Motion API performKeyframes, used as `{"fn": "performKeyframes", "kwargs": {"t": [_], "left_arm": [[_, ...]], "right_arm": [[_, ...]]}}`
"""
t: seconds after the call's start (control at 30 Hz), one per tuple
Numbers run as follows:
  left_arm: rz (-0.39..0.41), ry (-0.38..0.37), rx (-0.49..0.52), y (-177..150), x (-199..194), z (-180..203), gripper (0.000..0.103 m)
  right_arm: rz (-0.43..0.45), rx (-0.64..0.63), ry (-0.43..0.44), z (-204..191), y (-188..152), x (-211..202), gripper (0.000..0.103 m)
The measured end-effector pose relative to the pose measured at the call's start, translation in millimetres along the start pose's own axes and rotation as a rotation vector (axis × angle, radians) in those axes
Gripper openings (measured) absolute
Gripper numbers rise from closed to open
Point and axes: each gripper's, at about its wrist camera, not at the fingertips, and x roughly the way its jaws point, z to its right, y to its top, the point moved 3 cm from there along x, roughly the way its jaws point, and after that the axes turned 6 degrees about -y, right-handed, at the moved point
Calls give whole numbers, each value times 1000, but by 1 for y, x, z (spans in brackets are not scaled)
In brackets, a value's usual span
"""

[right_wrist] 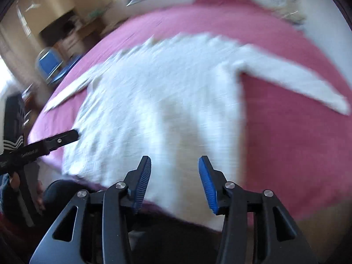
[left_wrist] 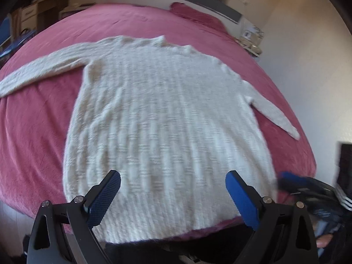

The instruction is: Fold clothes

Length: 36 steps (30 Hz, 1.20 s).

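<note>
A white knitted sweater (left_wrist: 162, 118) lies flat on a pink bedspread (left_wrist: 33, 136), collar at the far side, both sleeves spread out, hem near me. My left gripper (left_wrist: 172, 183) is open and empty above the hem. My right gripper (right_wrist: 175, 165) is open and empty over the sweater's (right_wrist: 158, 101) near hem; that view is blurred by motion. The right gripper also shows at the lower right of the left wrist view (left_wrist: 292, 182), beside the hem's right corner. The left gripper (right_wrist: 66, 137) shows at the left of the right wrist view.
The bed (right_wrist: 286, 143) fills both views. A pink pillow (left_wrist: 193, 13) lies at the headboard. A blue chair (right_wrist: 49, 63) and wooden furniture (left_wrist: 33, 11) stand to the left of the bed. A white wall (left_wrist: 308, 66) runs along its right side.
</note>
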Motion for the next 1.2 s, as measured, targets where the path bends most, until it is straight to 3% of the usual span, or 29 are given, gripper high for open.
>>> {"fn": "performKeyframes", "kwargs": {"t": [0.1, 0.27, 0.47, 0.5, 0.57, 0.7, 0.77, 0.93, 1.1, 1.2], "left_arm": [[11, -23, 24, 1, -11, 8, 98], [-21, -34, -24, -6, 2, -3, 98], [-70, -32, -72, -28, 21, -33, 98], [-64, -50, -101, -28, 20, -40, 98], [-31, -96, -163, -26, 14, -51, 98], [11, -183, -247, -24, 9, -65, 98], [7, -181, -282, -24, 10, -71, 98], [36, -233, -302, -22, 8, -71, 98], [44, -254, -337, -21, 10, -77, 98], [-32, -282, -278, -24, 20, -60, 98]], "right_arm": [[-35, -171, -35, -39, -21, 10, 49], [16, -511, -77, -86, -59, 40, 49], [-7, -632, -81, -104, -58, 83, 51], [-10, -652, -79, -104, -63, 83, 59], [13, -684, -86, -109, -64, 88, 60], [19, -634, -65, -99, -51, 92, 60], [31, -603, -55, -94, -44, 91, 60], [27, -452, 93, -80, -24, 81, 60], [74, -341, 32, -68, -21, 59, 60], [56, -312, -5, -59, -11, 79, 61]]}}
